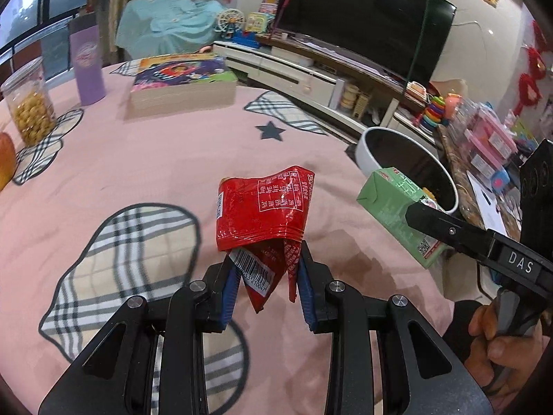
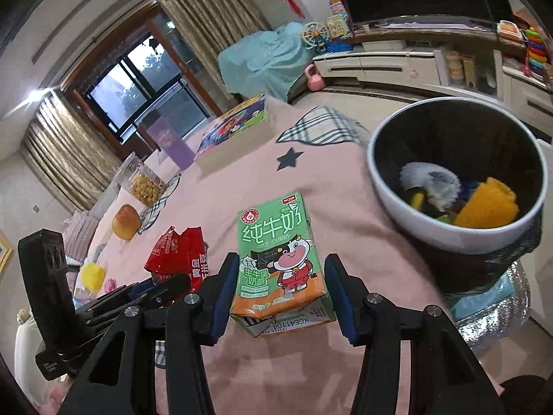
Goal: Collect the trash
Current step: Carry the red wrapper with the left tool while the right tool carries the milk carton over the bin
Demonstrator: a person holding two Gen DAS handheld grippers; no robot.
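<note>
The red wrapper (image 1: 264,214) is thin, shiny, crinkly plastic film, and the green milk carton (image 2: 280,263) is smooth printed cardboard with a soft shine. The desk (image 1: 145,159) wears a soft, fuzzy pink cloth that looks matt. At 2 o'clock the trash bin (image 2: 387,186) has a smooth glossy white rim, and each tool (image 1: 268,290) is matt black plastic with shiny metal screws.

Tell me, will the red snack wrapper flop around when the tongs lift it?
Probably. The red snack wrapper looks thin, crinkled and folded, so it likely bends and weighs little. Its glossy film may slip between the left tongs.
</note>
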